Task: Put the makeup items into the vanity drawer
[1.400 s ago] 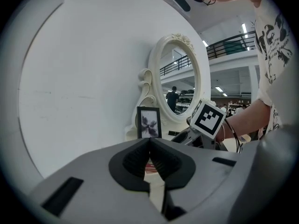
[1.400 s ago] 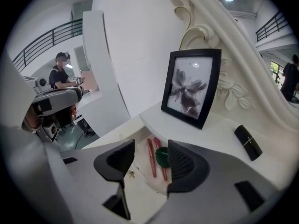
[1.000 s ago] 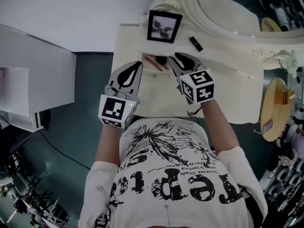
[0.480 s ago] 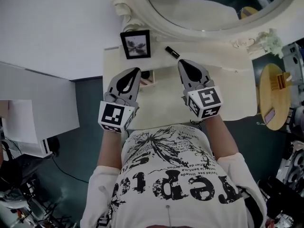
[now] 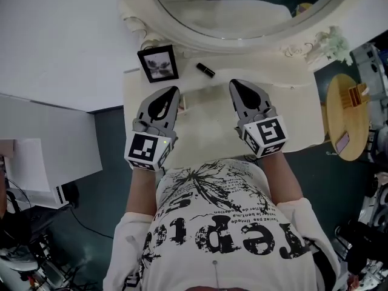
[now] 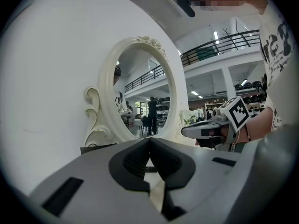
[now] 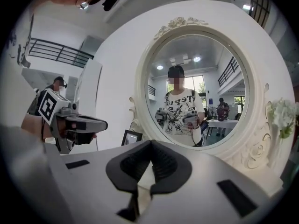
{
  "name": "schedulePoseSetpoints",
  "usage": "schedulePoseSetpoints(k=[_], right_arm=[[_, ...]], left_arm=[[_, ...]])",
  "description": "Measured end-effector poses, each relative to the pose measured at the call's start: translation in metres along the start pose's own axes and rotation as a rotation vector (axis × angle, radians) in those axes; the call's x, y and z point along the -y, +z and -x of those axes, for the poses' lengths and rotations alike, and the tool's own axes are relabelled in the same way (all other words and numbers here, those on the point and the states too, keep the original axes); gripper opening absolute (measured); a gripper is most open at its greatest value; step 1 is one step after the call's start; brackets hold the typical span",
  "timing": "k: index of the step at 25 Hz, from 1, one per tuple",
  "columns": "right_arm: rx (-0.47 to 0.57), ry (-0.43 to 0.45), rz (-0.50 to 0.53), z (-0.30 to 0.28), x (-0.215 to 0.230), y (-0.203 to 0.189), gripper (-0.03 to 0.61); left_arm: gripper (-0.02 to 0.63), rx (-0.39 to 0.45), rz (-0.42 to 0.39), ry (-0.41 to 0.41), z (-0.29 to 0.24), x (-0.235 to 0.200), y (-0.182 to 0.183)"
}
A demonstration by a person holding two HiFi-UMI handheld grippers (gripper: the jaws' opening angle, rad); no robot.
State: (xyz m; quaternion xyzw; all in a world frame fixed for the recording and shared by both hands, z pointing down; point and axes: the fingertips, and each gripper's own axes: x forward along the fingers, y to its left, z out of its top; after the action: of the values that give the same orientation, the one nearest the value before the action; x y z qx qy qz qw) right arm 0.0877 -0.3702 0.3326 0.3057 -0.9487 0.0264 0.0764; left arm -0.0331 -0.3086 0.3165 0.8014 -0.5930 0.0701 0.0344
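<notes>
Person's wearing a white T-shirt (image 5: 218, 235) with a black ink-splatter graphic and big black gothic lettering across the front, and the sleeves are white too. The left gripper (image 5: 175, 90) and right gripper (image 5: 233, 83) are both grey beak-shaped shells with black teardrop insets and ribbed black pads. Each carries a white cube with black square markers: left cube (image 5: 147, 151), right cube (image 5: 265, 137). Dark cap (image 7: 176, 70) on the head, going by the reflection.

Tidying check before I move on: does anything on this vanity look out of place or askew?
A small black tube, likely a lipstick, lies slanted on the vanity top just right of the picture frame, left out in the open rather than put away. Nothing else looks spilled or damaged.
</notes>
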Motion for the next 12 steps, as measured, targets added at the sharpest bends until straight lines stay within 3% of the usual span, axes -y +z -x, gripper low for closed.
schedulePoseSetpoints(k=[12], right_arm=[[0.021, 0.010, 0.031, 0.0077, 0.0086, 0.0051, 0.009]], left_arm=[[0.012, 0.000, 0.014, 0.023, -0.0060, 0.0088, 0.0023]])
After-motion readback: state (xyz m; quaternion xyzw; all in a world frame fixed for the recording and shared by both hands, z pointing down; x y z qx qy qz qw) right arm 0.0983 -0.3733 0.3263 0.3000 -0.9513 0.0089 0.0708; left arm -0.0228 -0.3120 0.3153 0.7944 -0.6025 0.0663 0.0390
